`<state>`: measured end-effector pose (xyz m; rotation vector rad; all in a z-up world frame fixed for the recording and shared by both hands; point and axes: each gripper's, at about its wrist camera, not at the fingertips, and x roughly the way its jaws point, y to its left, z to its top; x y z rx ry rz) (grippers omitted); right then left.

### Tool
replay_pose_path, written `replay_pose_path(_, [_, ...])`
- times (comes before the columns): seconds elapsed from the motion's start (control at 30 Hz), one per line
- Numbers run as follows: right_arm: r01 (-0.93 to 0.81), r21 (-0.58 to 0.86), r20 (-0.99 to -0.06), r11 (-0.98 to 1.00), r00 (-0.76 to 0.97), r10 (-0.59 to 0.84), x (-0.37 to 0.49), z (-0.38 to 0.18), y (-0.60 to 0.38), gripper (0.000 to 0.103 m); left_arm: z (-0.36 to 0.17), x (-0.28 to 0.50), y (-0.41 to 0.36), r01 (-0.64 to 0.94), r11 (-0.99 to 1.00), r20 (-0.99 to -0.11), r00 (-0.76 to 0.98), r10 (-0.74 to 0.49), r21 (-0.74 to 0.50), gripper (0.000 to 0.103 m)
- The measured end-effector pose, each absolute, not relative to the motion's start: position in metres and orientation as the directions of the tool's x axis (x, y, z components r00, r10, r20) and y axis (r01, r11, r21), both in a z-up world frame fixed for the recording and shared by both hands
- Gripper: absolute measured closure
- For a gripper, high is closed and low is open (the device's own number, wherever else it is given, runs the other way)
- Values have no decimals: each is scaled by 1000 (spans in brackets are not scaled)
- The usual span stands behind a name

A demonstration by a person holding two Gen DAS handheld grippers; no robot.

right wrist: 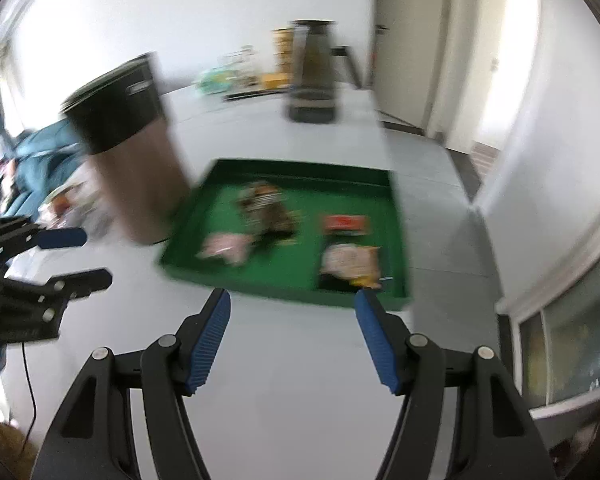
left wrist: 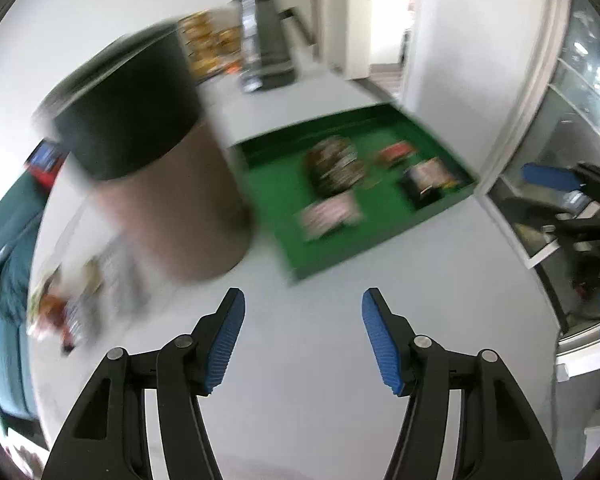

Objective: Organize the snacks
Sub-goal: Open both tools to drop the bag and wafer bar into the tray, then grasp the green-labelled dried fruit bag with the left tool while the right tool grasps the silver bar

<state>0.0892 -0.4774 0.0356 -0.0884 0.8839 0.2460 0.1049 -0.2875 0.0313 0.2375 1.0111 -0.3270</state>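
Both our left tongs (left wrist: 303, 340) and right tongs (right wrist: 292, 340) stand parted and empty over bare white desk (right wrist: 300, 360). Just ahead lies the shallow green tray (right wrist: 398, 236) already holding several blurred snack packets (right wrist: 350, 262). Left of it stands a tall brown canister with a black lid (left wrist: 156, 168), with loose packets (left wrist: 70, 308) beyond. We judge ourselves between placements; next comes fetching another loose packet.

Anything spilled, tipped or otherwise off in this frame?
Nothing clearly wrong. The snack packets lie loosely inside the green tray, the tall canister stands beside it, and more packets wait outside. Motion blur hides detail.
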Motion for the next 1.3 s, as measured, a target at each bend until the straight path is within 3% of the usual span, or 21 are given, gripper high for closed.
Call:
replay_pose_path(0.37, [-459, 83, -785, 884, 517, 342, 99, 28, -303, 43, 6, 119, -57, 42, 993, -877, 474, 80, 113, 43])
replay_pose_path(0.5, [-478, 109, -785, 871, 496, 370, 120, 15, -250, 43, 6, 137, 3, -25, 993, -868, 483, 111, 113, 42])
replay_pose_path(0.8, [-464, 123, -804, 877, 471, 362, 159, -10, -184, 43, -9, 175, 48, -5, 997, -871, 486, 69, 77, 42])
replay_pose_path(1.3, [-437, 69, -846, 897, 450, 285, 220, -54, -133, 42, -45, 240, 59, 17, 999, -889, 457, 28, 40, 41])
